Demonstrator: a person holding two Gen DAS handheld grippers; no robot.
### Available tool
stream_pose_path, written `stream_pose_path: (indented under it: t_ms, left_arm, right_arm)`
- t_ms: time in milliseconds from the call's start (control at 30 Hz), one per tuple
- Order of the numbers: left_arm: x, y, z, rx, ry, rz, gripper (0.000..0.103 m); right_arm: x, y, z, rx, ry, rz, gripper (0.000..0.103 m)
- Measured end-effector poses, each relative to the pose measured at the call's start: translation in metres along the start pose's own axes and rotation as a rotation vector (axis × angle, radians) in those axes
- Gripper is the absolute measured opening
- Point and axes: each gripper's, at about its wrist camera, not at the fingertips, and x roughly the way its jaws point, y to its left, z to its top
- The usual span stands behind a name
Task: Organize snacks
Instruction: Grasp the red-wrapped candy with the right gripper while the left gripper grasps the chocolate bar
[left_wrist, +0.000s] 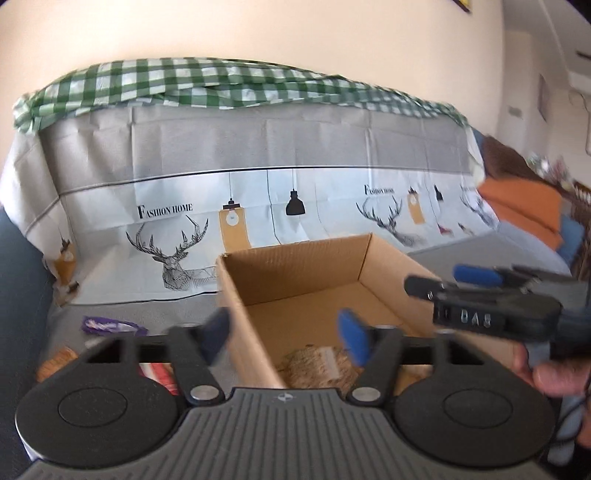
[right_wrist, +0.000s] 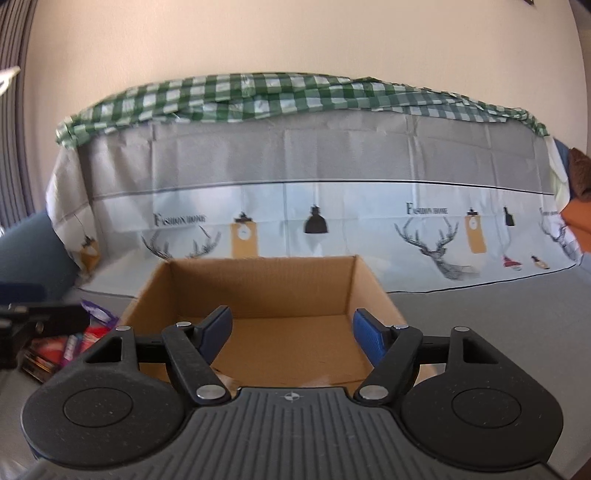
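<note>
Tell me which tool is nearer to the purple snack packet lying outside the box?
Left. The left tool is over the box's left wall, with the purple packet just beyond on its left. The right tool points into the middle of the box, farther from the packet.

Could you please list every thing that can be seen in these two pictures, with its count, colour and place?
cardboard box: one, brown, open at the top, on the grey cover in front of both grippers.
snack in the box: one, tan, on the box floor at its near side.
snack packets: several, purple, red and pink, on the cover left of the box; exact count unclear.
printed cover: one, grey and white with deer and lamps, draped behind the box.
checked cloth: one, green and white, along the top of the cover.
orange cushion: one, far right.
left gripper: one, black with blue pads, open, nothing between them.
right gripper: one, same colours, open, empty.
hand: one, holding the right gripper.
</note>
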Motion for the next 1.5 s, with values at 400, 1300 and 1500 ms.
stream_pose_path:
  t_ms: [400, 1300, 1500]
  left_arm:
    - [-0.021, 0.090, -0.011, -0.247, -0.005, 0.127, 0.037]
    - [0.012, 0.223, -0.070, -0.683, 0.240, 0.238, 0.039]
    - [0.026, 0.232, -0.080, -0.702, 0.303, 0.249, 0.049]
  right_arm:
    - [0.003, 0.070, -0.001, 0.092, 0.027, 0.146, 0.030]
    - [0.067, 0.232, -0.058, -0.145, 0.209, 0.352, 0.021]
    - [0.098, 0.240, -0.086, -0.172, 0.307, 0.270, 0.033]
